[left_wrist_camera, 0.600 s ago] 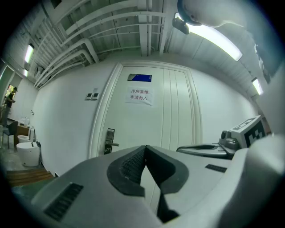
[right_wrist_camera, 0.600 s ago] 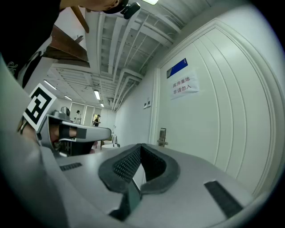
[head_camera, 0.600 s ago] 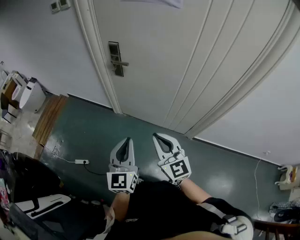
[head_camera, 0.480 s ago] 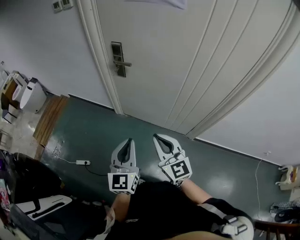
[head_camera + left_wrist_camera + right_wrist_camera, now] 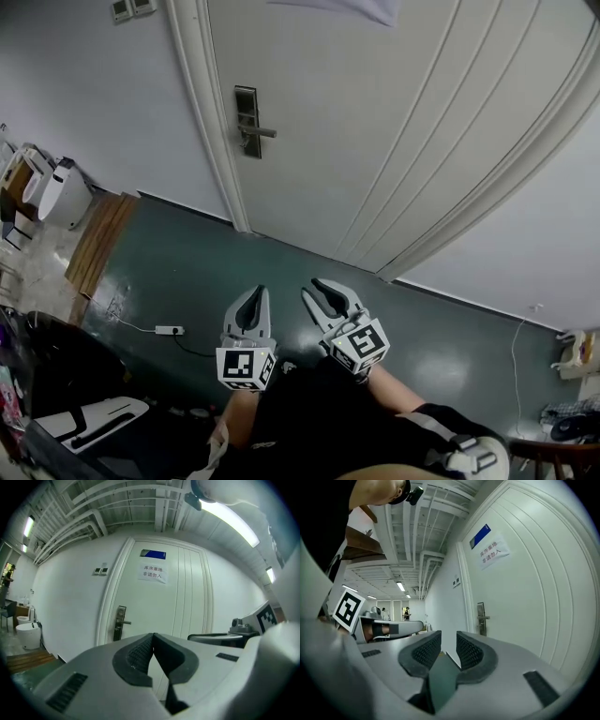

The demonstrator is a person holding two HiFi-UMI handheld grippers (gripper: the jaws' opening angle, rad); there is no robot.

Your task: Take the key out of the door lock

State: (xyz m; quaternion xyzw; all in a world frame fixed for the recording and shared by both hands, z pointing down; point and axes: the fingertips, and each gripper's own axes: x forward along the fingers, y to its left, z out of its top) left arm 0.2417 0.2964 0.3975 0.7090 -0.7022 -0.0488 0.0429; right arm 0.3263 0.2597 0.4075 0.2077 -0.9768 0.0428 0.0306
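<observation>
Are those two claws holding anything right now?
Nothing. The left gripper is shut and empty; the right gripper is open and empty, both away from the lock.

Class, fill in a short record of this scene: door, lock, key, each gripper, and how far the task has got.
door: white door, closed, paper notice on it
lock: lock plate with lever handle, at the door's left edge
key: too small to make out
left gripper: shut, empty
right gripper: open, empty
progress: both grippers well short of the lock plate
</observation>
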